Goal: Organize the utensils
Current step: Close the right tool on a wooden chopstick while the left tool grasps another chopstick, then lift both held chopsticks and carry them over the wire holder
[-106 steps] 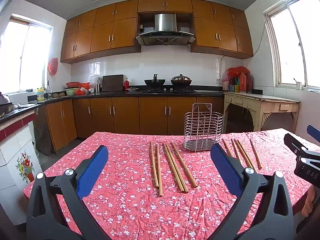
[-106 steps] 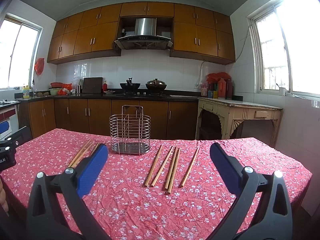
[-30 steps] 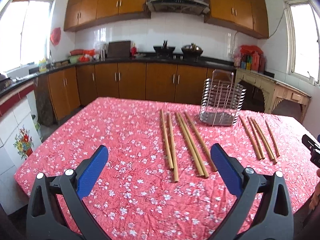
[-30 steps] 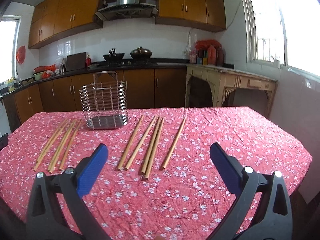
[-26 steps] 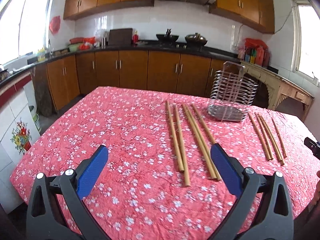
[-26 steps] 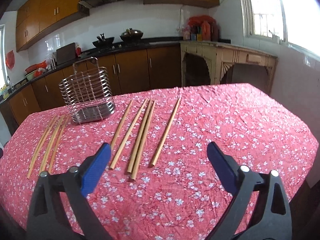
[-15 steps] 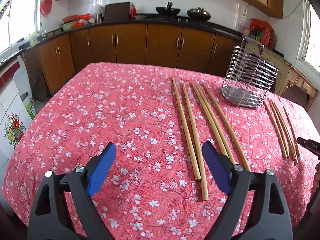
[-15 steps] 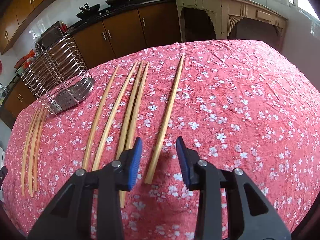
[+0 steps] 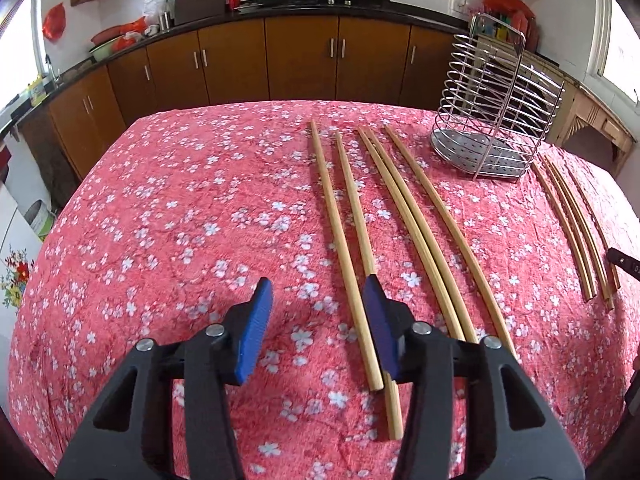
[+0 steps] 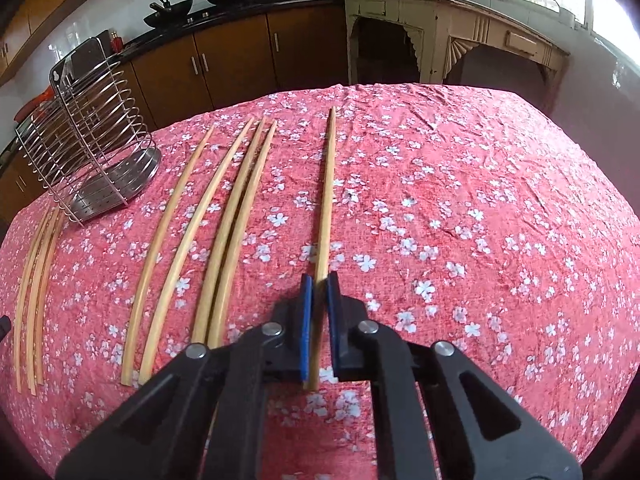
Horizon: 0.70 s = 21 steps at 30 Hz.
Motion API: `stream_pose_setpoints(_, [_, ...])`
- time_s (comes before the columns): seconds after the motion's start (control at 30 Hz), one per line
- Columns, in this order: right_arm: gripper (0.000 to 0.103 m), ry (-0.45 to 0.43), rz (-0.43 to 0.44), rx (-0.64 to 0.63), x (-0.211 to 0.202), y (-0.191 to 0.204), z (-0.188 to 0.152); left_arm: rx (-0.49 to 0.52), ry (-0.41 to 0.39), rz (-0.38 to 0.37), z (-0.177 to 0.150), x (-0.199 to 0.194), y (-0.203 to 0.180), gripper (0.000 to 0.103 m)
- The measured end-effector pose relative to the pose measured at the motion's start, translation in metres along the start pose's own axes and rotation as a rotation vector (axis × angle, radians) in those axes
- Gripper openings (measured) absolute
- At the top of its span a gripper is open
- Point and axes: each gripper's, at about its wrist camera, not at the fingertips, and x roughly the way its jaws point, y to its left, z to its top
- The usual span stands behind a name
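Observation:
Several long wooden chopsticks lie side by side on a table with a red flowered cloth (image 9: 180,220), beside a wire utensil holder (image 9: 496,120) (image 10: 92,140). My left gripper (image 9: 318,308) hovers low over the two leftmost chopsticks. Its jaws are closing, and the leftmost chopstick (image 9: 340,240) lies between them, close to the right pad (image 9: 380,328), which covers part of the second chopstick (image 9: 354,200). My right gripper (image 10: 319,300) is shut on the near end of the lone rightmost chopstick (image 10: 326,192), which still rests on the cloth (image 10: 480,220).
More chopsticks lie right of the left gripper (image 9: 424,232), and others past the holder (image 9: 572,224). In the right wrist view, several lie to the left (image 10: 224,220) and a further bundle (image 10: 36,280) at the far left. Brown cabinets (image 9: 280,60) and a cream side table (image 10: 460,24) stand beyond.
Both grippers have dropped and tilted down towards the chopsticks. The right jaws have shut on the rightmost chopstick. The left jaws have narrowed around the leftmost one.

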Motion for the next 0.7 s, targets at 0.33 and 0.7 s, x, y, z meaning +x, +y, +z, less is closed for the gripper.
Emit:
stream_pose_setpoints(0.33, [0.009,0.002,0.001,-0.025,0.001,0.005,0.004,0.040,0.043,0.021,0.005,0.019,-0.006,0.022])
stream_pose_setpoints(0.7, [0.008,-0.006,-0.019,0.019,0.018,-0.017,0.031,-0.008,0.027,0.071,0.047,0.056,0.025,0.008])
